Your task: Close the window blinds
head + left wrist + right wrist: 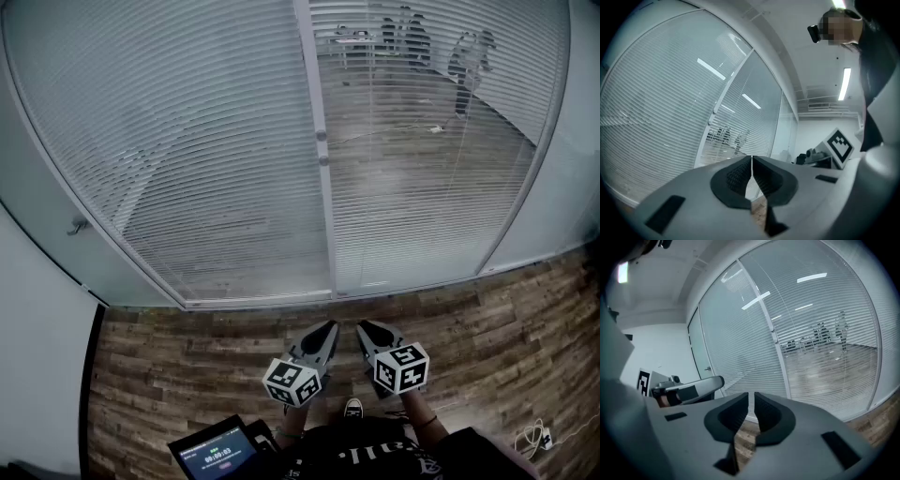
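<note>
You hold your left gripper and your right gripper side by side above the wooden floor. The fingers of the left one are pressed together and hold nothing. The fingers of the right one are also closed, with only a thin slit, and empty. The window blinds hang ahead of both pairs of fingers, well apart from them; through the slats ahead to the right the room behind is visible.

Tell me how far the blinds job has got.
Done: the left blind looks shut, nothing shows through it. In hand: nothing; the left tongs and right tongs are both closed, empty and held clear of both blinds. Left: the right blind, whose slats can be seen through.
</note>
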Demonstrator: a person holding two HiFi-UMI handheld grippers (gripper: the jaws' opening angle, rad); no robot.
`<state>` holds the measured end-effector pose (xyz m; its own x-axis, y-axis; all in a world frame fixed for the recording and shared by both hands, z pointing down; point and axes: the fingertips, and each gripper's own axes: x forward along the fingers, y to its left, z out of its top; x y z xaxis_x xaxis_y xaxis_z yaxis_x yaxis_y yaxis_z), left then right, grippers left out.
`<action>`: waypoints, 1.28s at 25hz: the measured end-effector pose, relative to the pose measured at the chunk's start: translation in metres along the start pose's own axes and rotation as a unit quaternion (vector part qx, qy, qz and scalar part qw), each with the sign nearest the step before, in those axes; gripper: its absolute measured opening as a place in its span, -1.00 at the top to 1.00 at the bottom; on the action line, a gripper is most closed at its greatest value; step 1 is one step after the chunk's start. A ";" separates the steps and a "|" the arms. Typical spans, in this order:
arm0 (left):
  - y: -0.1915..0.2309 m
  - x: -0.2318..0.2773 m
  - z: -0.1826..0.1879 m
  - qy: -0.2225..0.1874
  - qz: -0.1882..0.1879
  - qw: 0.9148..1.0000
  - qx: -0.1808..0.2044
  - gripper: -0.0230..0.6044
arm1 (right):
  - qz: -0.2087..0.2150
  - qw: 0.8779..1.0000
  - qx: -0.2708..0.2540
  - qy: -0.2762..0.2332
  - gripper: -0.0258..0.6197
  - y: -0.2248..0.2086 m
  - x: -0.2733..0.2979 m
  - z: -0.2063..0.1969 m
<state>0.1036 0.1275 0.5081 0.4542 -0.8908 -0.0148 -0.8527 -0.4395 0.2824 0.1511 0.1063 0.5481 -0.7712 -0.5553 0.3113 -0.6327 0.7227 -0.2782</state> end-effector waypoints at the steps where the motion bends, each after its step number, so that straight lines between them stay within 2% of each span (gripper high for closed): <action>1: 0.002 0.009 0.000 0.005 -0.002 1.000 0.004 0.88 | -0.002 1.000 0.001 -0.003 0.76 -0.010 0.006 0.006; 5: 0.019 0.042 0.001 0.015 -0.002 1.000 0.005 0.88 | -0.006 1.000 0.003 -0.010 0.76 -0.047 0.032 0.027; 12: 0.086 0.095 0.012 0.024 0.014 1.000 -0.010 0.88 | -0.012 1.000 0.022 -0.012 0.76 -0.094 0.096 0.053; 16: 0.122 0.128 0.016 0.036 -0.003 0.999 0.003 0.88 | -0.026 0.999 0.018 -0.014 0.76 -0.117 0.134 0.065; 20: 0.174 0.173 0.035 0.048 -0.032 0.998 0.019 0.88 | -0.051 0.998 0.009 -0.019 0.76 -0.140 0.193 0.098; 26: 0.275 0.235 0.085 0.052 -0.070 0.996 0.026 0.88 | -0.084 0.995 -0.037 -0.036 0.76 -0.158 0.297 0.178; 29: 0.303 0.261 0.098 0.055 -0.090 0.994 0.025 0.88 | -0.101 0.991 -0.082 -0.023 0.76 -0.179 0.337 0.206; 32: 0.329 0.275 0.102 0.061 -0.109 0.992 0.024 0.88 | -0.142 0.981 -0.133 -0.020 0.76 -0.199 0.375 0.235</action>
<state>-0.0782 -0.2735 0.4986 0.6547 -0.7544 0.0472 -0.7406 -0.6277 0.2398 -0.0286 -0.3420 0.5066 -0.5716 -0.7618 0.3049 -0.7861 0.6150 0.0627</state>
